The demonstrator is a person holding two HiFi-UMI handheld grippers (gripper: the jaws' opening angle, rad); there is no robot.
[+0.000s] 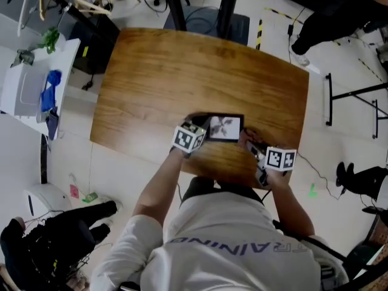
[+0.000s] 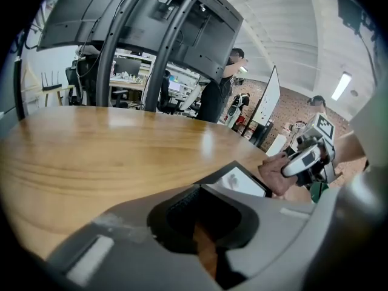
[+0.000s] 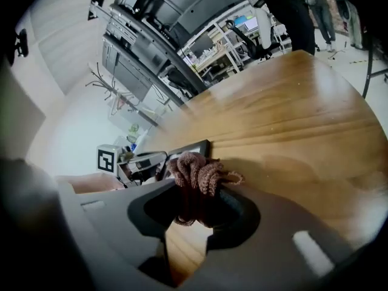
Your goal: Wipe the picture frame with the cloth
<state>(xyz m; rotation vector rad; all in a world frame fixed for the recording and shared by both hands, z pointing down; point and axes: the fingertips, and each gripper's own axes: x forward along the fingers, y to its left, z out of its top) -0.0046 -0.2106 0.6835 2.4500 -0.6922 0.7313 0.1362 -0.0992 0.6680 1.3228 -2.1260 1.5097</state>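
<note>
Right gripper (image 3: 197, 214) clamped on bunched brown cloth (image 3: 197, 171), just right of the picture frame (image 1: 225, 128), which lies flat, long side crosswise, near the tabletop (image 1: 182, 71) edge. Left gripper (image 2: 203, 220) looks closed on its left end. The wipe should go leftward.

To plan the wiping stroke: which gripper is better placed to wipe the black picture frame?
Right gripper: its jaws hold the brown knitted cloth beside the black picture frame; the left gripper has no cloth.
</note>
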